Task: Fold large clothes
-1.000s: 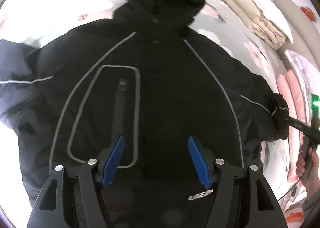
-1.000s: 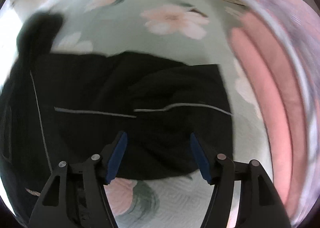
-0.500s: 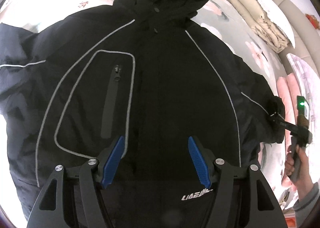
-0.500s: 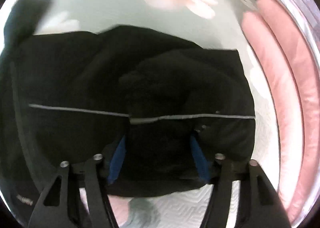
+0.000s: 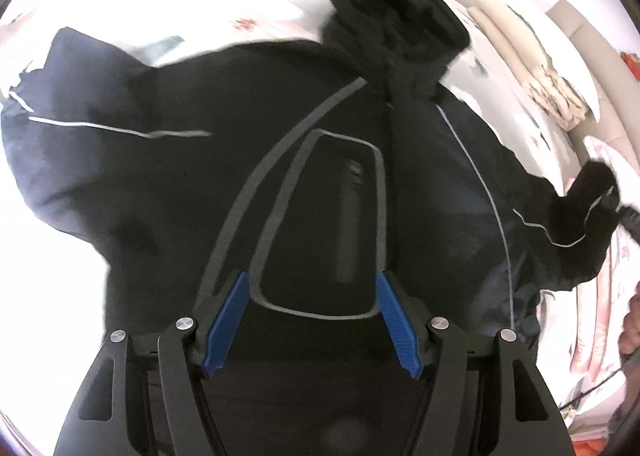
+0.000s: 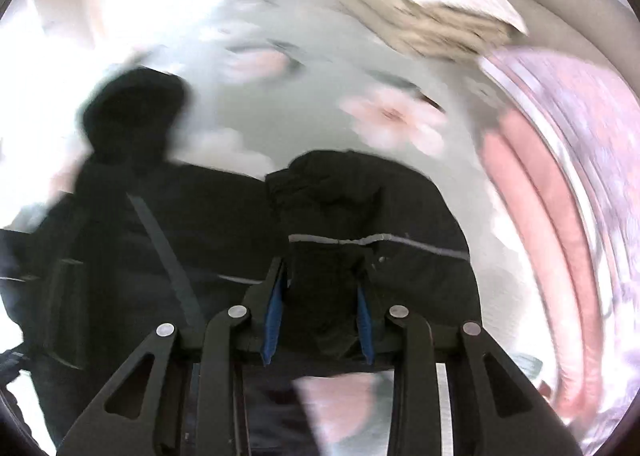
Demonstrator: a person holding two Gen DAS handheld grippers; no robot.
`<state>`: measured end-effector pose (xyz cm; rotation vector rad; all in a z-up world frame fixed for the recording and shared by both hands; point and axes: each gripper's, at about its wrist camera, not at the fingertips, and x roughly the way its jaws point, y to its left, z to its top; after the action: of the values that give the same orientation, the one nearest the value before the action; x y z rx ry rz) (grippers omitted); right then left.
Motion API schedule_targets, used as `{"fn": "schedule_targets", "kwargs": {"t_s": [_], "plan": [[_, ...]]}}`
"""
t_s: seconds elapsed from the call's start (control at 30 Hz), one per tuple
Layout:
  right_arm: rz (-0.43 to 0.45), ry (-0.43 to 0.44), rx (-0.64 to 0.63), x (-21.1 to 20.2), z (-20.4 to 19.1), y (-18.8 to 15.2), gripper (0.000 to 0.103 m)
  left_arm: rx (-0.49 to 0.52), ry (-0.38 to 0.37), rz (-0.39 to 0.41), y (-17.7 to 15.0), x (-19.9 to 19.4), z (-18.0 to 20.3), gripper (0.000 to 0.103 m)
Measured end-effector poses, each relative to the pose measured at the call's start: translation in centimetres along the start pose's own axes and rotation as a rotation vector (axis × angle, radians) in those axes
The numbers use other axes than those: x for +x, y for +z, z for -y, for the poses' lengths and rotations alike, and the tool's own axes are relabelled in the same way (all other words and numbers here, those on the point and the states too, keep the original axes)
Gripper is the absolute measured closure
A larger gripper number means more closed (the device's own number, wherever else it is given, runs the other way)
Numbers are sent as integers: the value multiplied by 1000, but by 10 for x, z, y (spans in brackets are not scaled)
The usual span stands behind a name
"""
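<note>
Was folding the hooded jacket (image 5: 168,183): right gripper (image 6: 320,308) closing on its sleeve cuff (image 6: 384,223); left gripper (image 5: 312,320) hovered above the chest pocket (image 5: 344,223), jaws apart, empty. Next, probably: carrying cuff across chest.

**Flowered bed carries the coat and stacked bedding**

A bed with a pale green bedspread (image 6: 320,95), printed with pink blossoms, fills both views. A black hooded jacket (image 5: 320,175) lies spread across it. At upper right lie folded beige linens (image 6: 432,27); along the right edge, pink folded bedding (image 6: 532,236).
</note>
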<state>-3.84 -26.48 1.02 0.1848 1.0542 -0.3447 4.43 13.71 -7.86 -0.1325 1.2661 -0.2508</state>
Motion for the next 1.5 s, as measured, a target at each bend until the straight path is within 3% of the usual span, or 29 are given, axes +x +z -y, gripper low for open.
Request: {"fn": "schedule_targets", "kwargs": {"t_s": [0.23, 0.4, 0.5, 0.6, 0.67, 0.83, 0.93, 1.07, 1.13, 1.2, 1.33, 1.4, 1.47, 1.5], "plan": [[89, 264, -117, -52, -164, 28, 68, -82, 60, 90, 21, -37, -73, 35], [15, 460, -224, -24, -314, 5, 68, -169, 99, 127, 25, -48, -129, 35], [-91, 457, -302, 29, -387, -29, 68, -210, 105, 120, 20, -49, -160, 35], [-226, 417, -333, 87, -426, -67, 65, -218, 126, 105, 11, -46, -178, 35], [-280, 396, -334, 116, -435, -84, 55, -224, 134, 88, 5, -42, -189, 35], [-269, 389, -396, 116, -447, -94, 37, -241, 119, 71, 3, -34, -198, 35], [-307, 450, -387, 98, -441, -83, 38, -211, 75, 90, 12, -38, -187, 35], [-235, 524, -292, 39, -380, -56, 38, -89, -37, 106, 37, -40, -145, 35], [-161, 452, -242, 22, -339, -46, 37, -16, -99, 110, 50, -33, -115, 35], [-125, 307, -180, 24, -290, -38, 37, 58, -173, 107, 64, -18, -80, 35], [-162, 137, -20, 64, -207, -30, 37, 152, -238, 80, 87, 30, -26, 35], [-185, 93, 35, 91, -174, -32, 37, 192, -212, 41, 93, 66, -8, 35], [-216, 65, 62, 104, -151, -48, 37, 218, -123, -11, 94, 100, -3, 36], [-243, 60, 58, 119, -146, -56, 37, 222, -113, -25, 95, 110, -7, 37]]}}
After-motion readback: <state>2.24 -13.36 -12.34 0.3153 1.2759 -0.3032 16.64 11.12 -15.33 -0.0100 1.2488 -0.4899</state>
